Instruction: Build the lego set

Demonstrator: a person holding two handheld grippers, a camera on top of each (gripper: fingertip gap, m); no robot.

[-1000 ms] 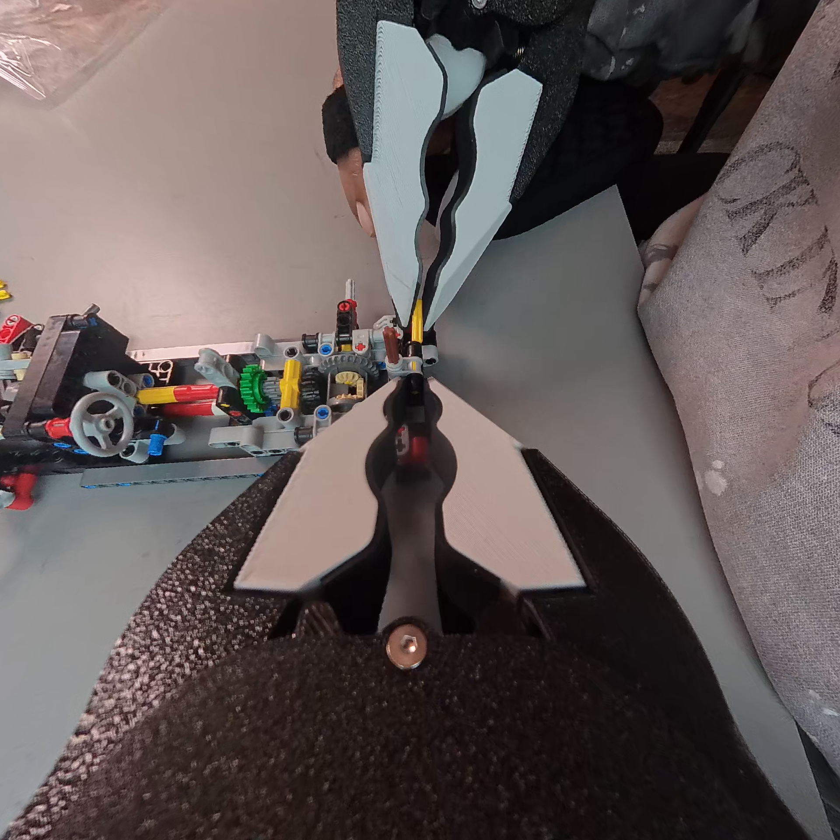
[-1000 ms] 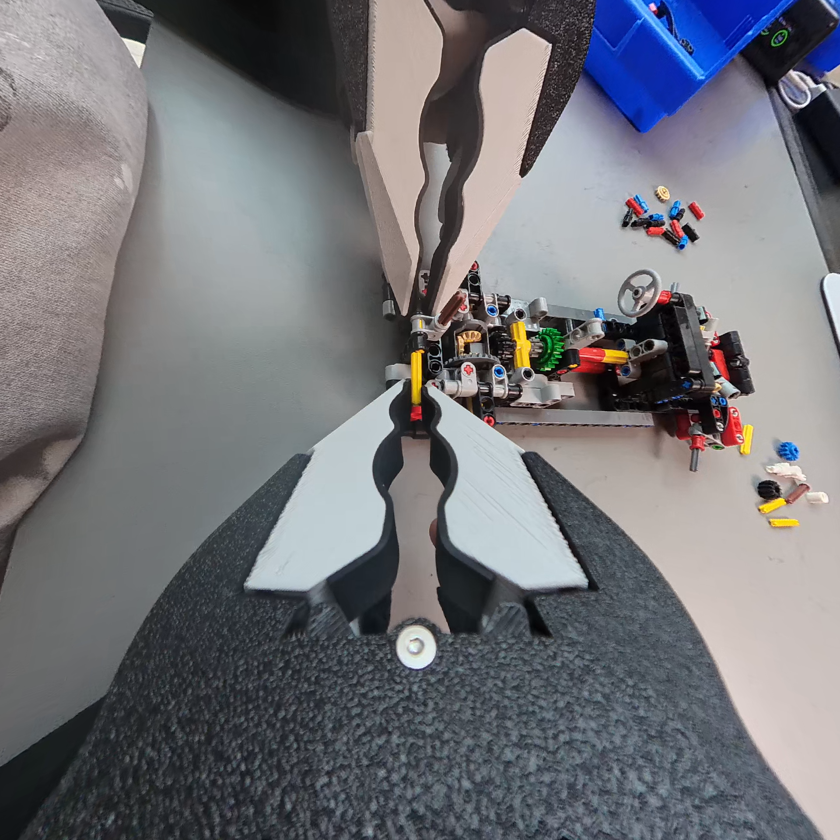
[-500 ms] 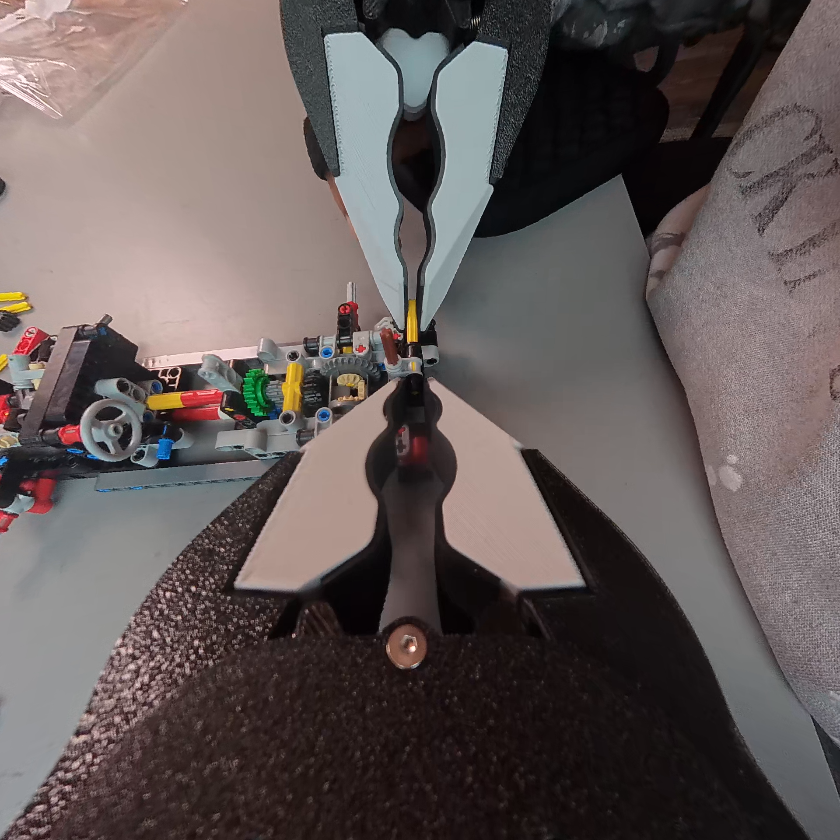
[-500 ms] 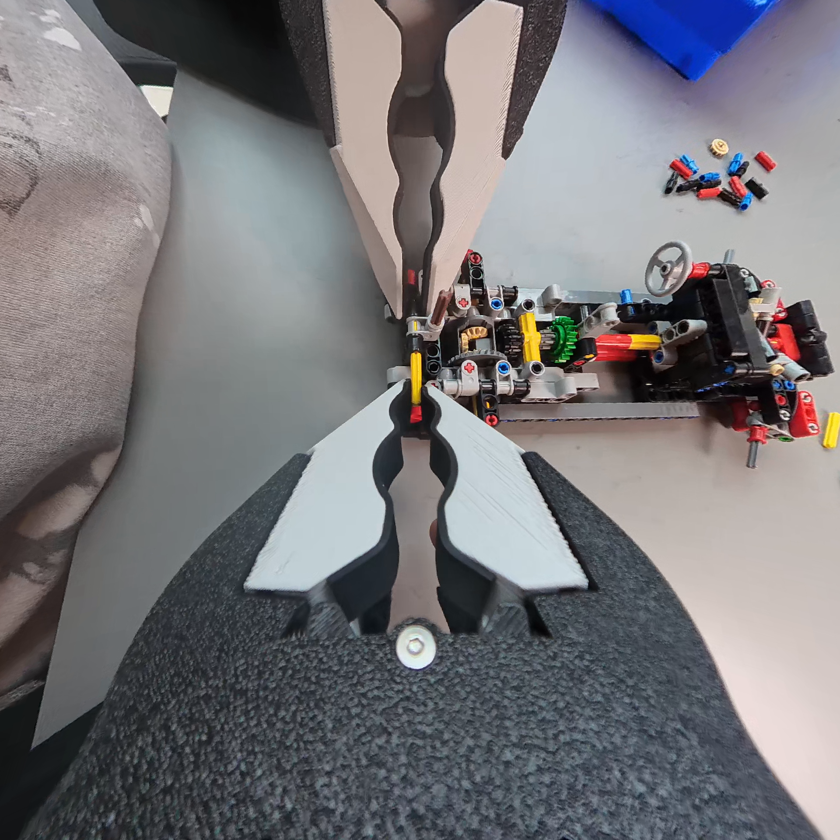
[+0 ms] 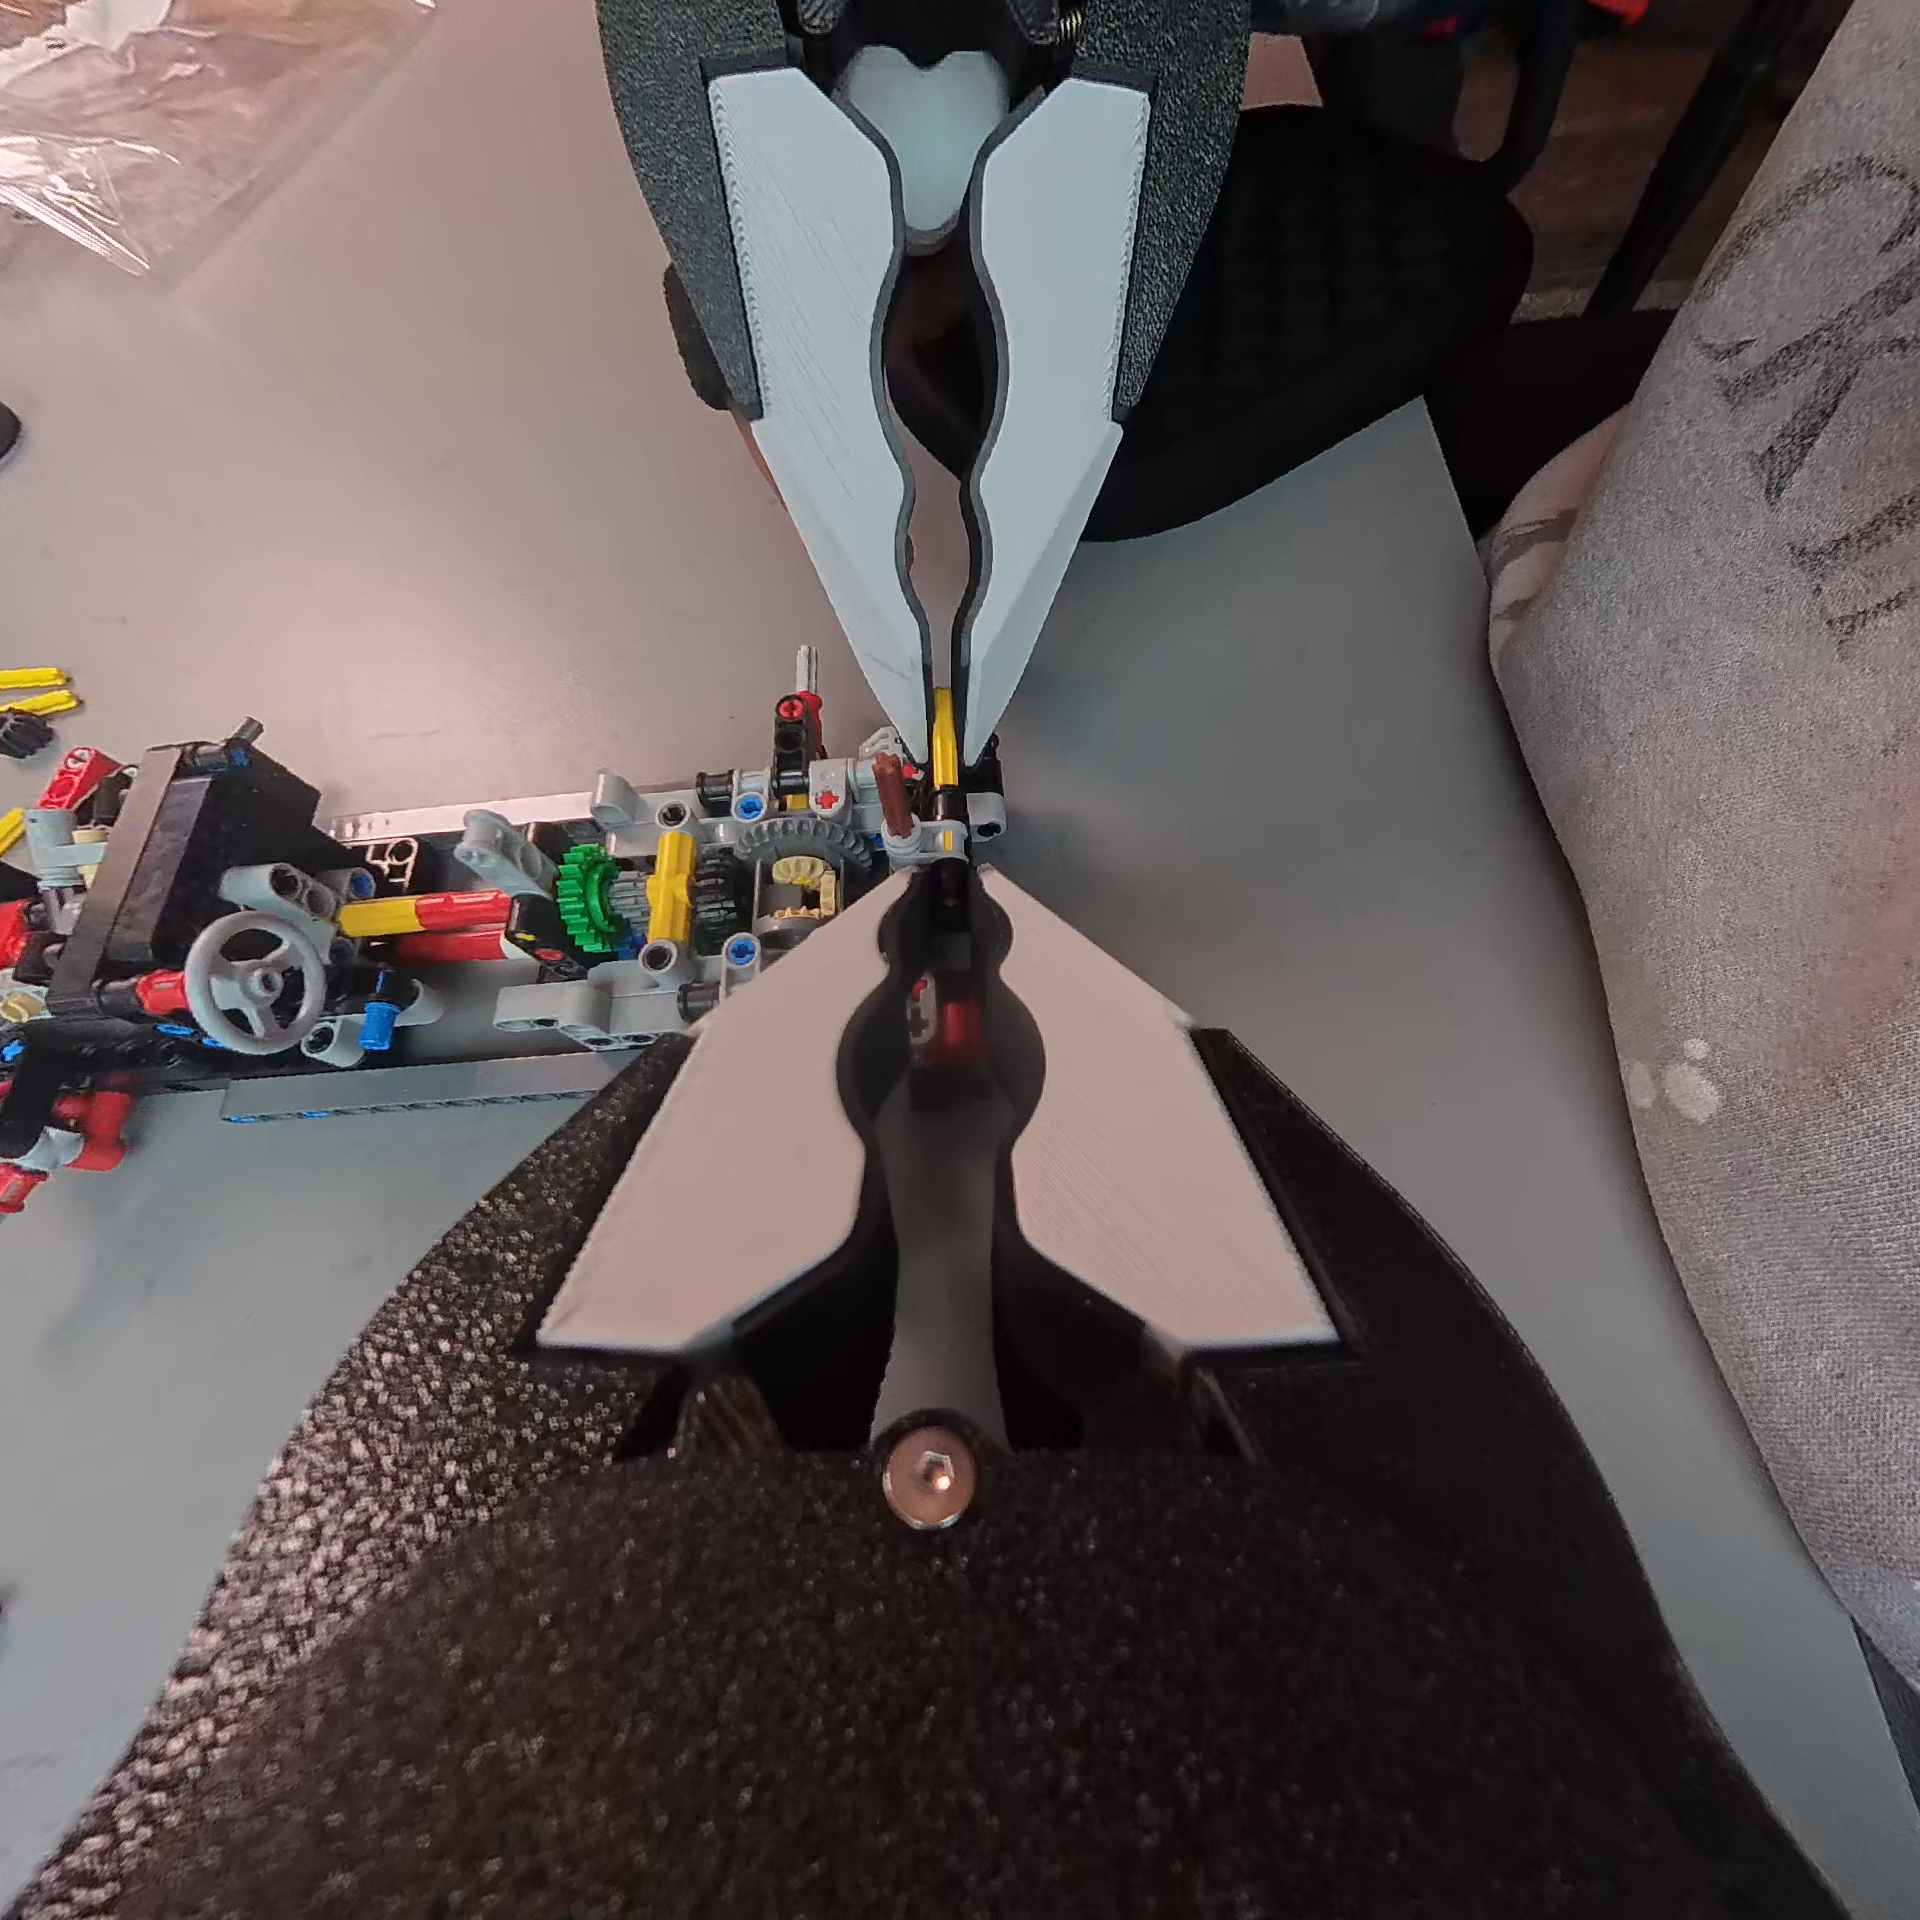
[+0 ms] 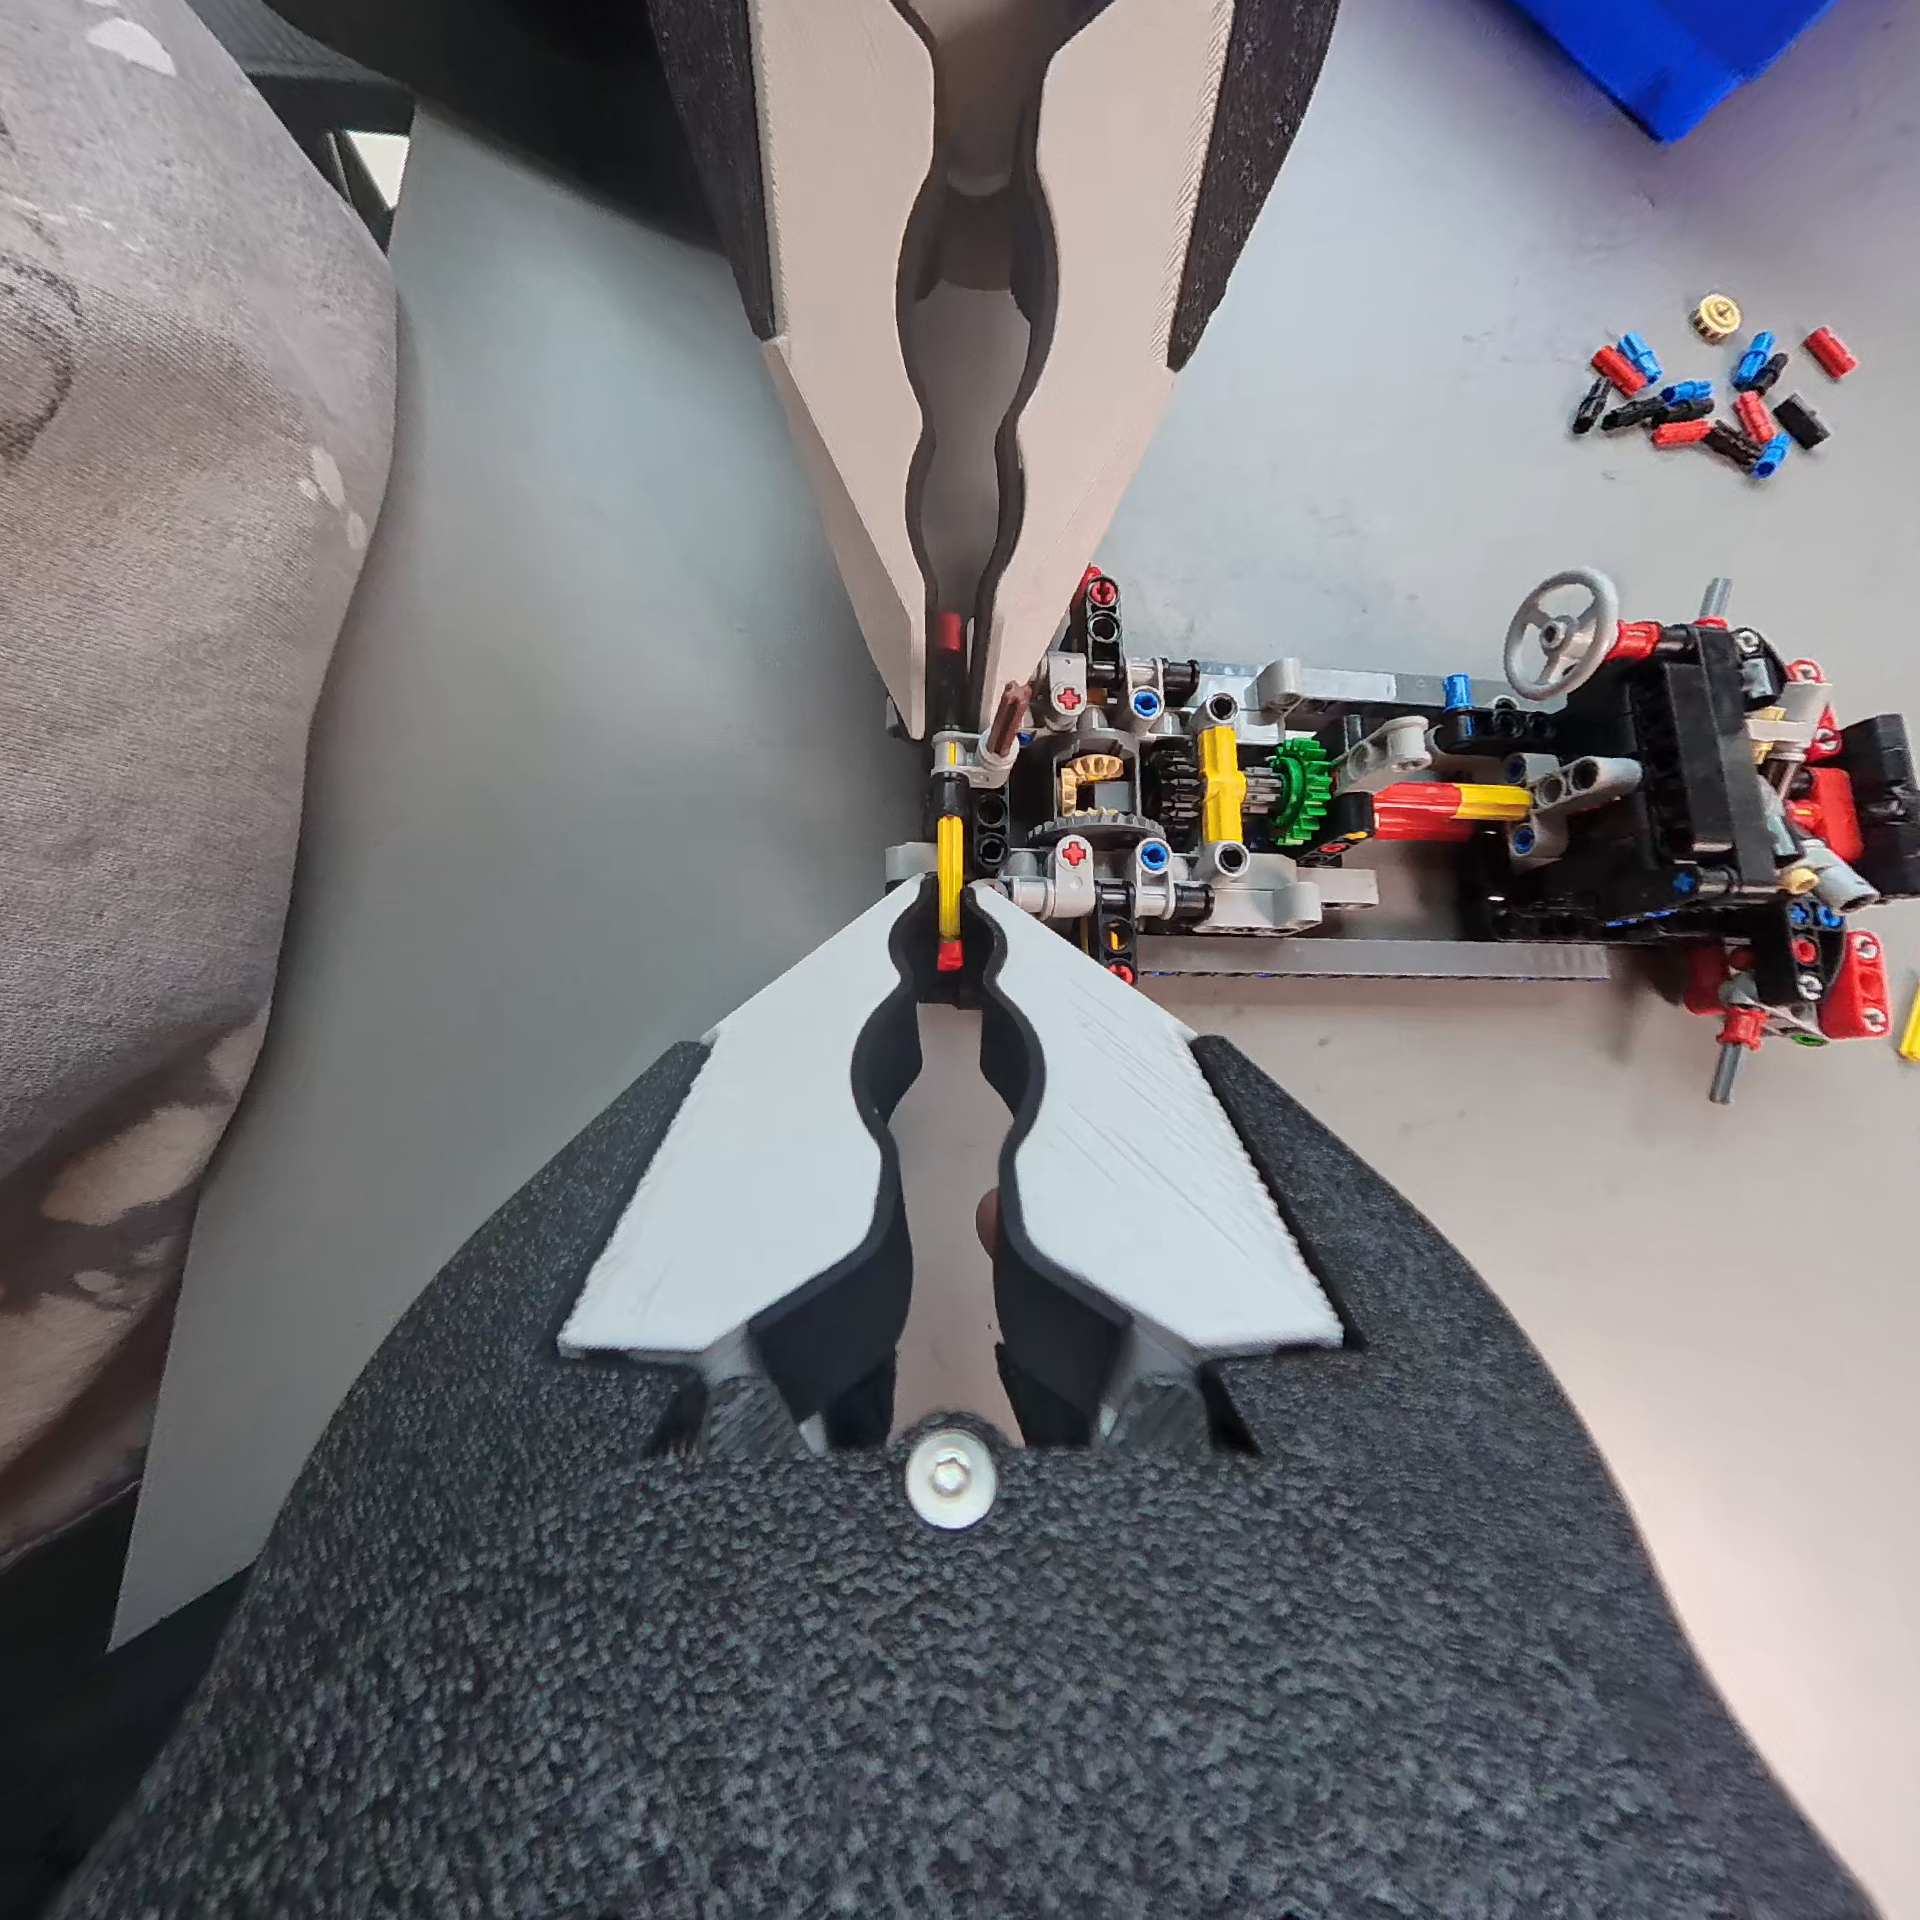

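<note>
The long black, grey and red plastic brick chassis (image 6: 1455,821) lies flat on the pale grey table (image 5: 416,468), its rear end between both tools. The right gripper (image 6: 948,914) is closed on the yellow end of the thin yellow-and-black axle (image 6: 948,862) crossing that end. The left gripper (image 5: 940,894) is closed on the axle's black-and-red end.

Judgement: the assembly is light, rigid and brittle at its pin joints. Grip beams or axle ends, never gears; apply force along the axle only.

Loose red, blue and black connector pins (image 6: 1714,400) lie well apart. A blue plastic bin (image 6: 1704,52) occupies the far corner; grey fabric (image 5: 1766,727) borders the table edge.
</note>
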